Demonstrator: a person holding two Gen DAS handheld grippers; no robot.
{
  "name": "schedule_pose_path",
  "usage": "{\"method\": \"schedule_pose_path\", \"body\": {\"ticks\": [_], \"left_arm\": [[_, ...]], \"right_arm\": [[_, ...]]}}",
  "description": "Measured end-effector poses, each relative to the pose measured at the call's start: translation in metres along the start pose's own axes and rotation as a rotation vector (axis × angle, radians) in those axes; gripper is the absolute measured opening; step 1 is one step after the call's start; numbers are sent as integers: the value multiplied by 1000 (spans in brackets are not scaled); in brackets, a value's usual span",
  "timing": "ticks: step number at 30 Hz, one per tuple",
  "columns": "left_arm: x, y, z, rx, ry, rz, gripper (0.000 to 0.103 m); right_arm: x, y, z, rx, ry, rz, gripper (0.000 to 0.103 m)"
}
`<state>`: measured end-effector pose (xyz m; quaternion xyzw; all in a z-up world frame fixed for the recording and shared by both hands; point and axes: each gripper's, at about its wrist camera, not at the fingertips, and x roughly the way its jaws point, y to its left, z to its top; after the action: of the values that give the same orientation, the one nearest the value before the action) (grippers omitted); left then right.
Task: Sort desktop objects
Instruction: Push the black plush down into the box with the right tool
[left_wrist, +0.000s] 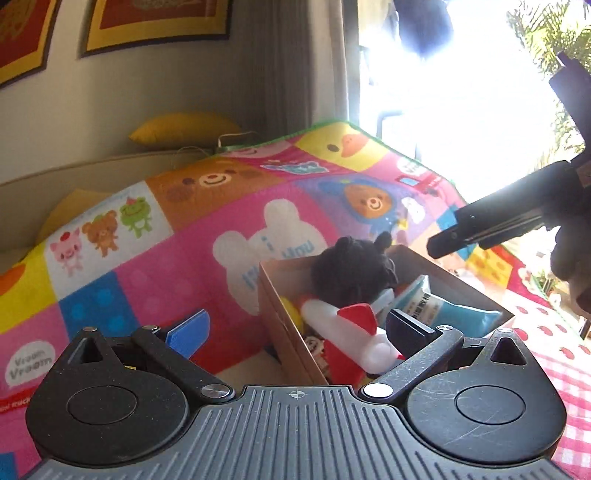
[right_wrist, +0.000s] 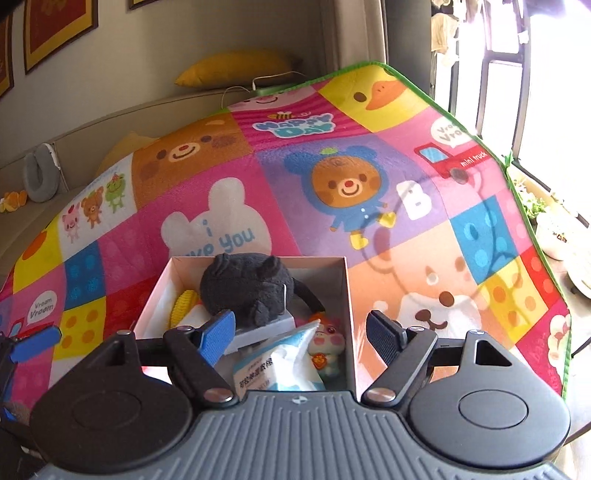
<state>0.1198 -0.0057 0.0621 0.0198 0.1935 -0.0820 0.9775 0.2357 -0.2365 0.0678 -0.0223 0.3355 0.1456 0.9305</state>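
Observation:
An open cardboard box (left_wrist: 282, 325) (right_wrist: 162, 291) stands on the colourful play mat (right_wrist: 369, 155). Inside it lie a black plush (left_wrist: 351, 269) (right_wrist: 247, 288), a blue-white tissue pack (left_wrist: 450, 310) (right_wrist: 280, 365), a red-and-white toy (left_wrist: 351, 332), a yellow item (right_wrist: 183, 304) and a small green-pink figure (right_wrist: 328, 343). My left gripper (left_wrist: 299, 325) is open and straddles the box's near wall without pressing on anything. My right gripper (right_wrist: 301, 330) hovers open over the near end of the box, its pads apart from the contents. It also shows at the right of the left wrist view, the right gripper (left_wrist: 480, 229) held by a hand (left_wrist: 572, 266).
The mat (left_wrist: 155, 266) covers the whole surface, with a green border at its far and right edges. A yellow cushion (right_wrist: 236, 66) and a grey neck pillow (right_wrist: 37, 173) lie on the sofa behind. A white pot (right_wrist: 557, 232) stands by the bright window on the right.

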Motion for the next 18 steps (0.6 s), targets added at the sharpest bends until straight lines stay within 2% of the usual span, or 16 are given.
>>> {"method": "schedule_pose_path", "body": {"ticks": [3, 7, 8, 9, 11, 14, 16, 17, 18], "left_arm": [[14, -2, 0, 54, 42, 16, 103], [25, 5, -2, 113, 103, 82, 103], [27, 9, -2, 113, 117, 113, 103], [28, 15, -3, 101, 128, 113, 103], [27, 20, -3, 65, 140, 101, 103], [23, 13, -2, 96, 137, 59, 103], [17, 6, -3, 121, 127, 25, 103], [14, 4, -3, 131, 119, 15, 103], [10, 3, -3, 139, 108, 8, 103]], "right_arm": [[2, -11, -8, 23, -4, -2, 80], [8, -26, -20, 80, 11, 25, 78], [8, -28, -23, 80, 10, 29, 68], [9, -27, -24, 73, 11, 35, 52], [10, -23, -23, 50, 6, 50, 45], [18, -10, -13, 32, -13, 69, 47], [34, 1, -4, 19, 23, 121, 65], [41, 7, -2, 15, 35, 132, 69], [49, 13, 0, 8, 46, 129, 70]]}}
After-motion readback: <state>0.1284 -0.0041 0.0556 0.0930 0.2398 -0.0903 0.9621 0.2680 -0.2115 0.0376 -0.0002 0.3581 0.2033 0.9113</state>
